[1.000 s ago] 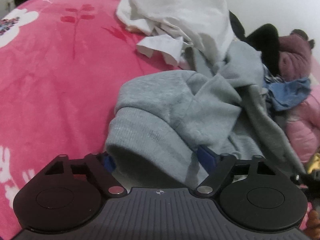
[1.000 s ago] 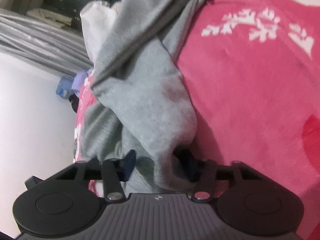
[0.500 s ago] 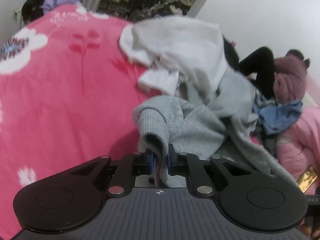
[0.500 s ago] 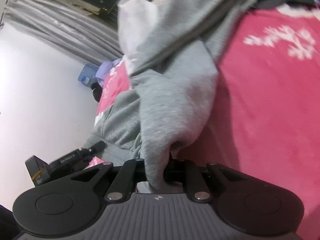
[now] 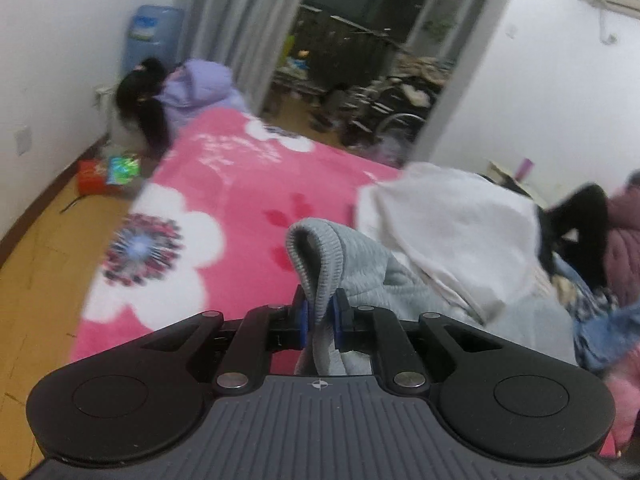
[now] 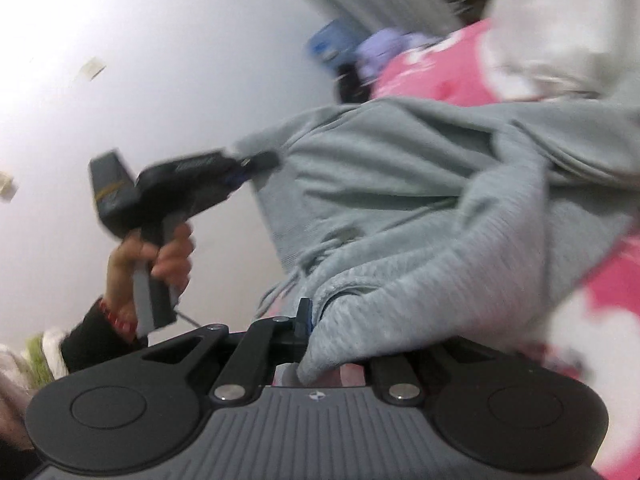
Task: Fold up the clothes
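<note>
Folding has not really begun. The pink blanket on the bed has a heap of clothes on one side, and none look folded yet. The grey sweatshirt is lifted off the heap and hangs between the two tools. It has to be spread flat first, I think. The left gripper is squeezed nearly shut on a ribbed edge. The right gripper pinches another part tight, though the cloth hides one finger.
</note>
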A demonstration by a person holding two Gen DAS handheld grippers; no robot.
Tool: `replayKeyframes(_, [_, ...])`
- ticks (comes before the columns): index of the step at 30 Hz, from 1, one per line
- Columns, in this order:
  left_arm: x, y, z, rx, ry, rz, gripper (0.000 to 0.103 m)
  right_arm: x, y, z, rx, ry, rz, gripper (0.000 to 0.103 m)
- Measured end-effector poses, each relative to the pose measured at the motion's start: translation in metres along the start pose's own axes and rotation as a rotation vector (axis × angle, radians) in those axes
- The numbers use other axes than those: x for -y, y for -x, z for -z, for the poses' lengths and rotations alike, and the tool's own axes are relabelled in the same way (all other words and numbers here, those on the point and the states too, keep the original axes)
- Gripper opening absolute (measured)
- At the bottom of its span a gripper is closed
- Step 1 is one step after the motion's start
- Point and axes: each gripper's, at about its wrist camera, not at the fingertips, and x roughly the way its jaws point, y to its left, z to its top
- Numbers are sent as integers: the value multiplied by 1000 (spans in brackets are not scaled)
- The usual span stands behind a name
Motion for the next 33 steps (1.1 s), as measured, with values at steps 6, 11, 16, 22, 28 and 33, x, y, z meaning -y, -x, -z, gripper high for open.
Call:
replayKeyframes(6, [-48,-15,-45,-15,-13,-118,9,-34,-92,-21,-63,64,-126,8])
replayKeyframes(11, [-68,-38,-58,-47,-111,-184,9,-40,-147,-15,-80,35,-160,8])
replayKeyframes(16, [-94,-86,-30,-174,-162,-258,10,-16,-201,16,-136,-62,-98,9])
replayKeyframes(22, [-120,-105,-12,-277,-118,-310,37,7,-209,30,-185,-177,-59,60])
replayKeyframes(28, [-133,-49,-14,-263,-120,-345,53,16,-172,31,-256,-144,-71,79])
replayKeyframes(33, [-103,17,18,-247,-262,-282,56,0,-112,35,-217,121,-3,76])
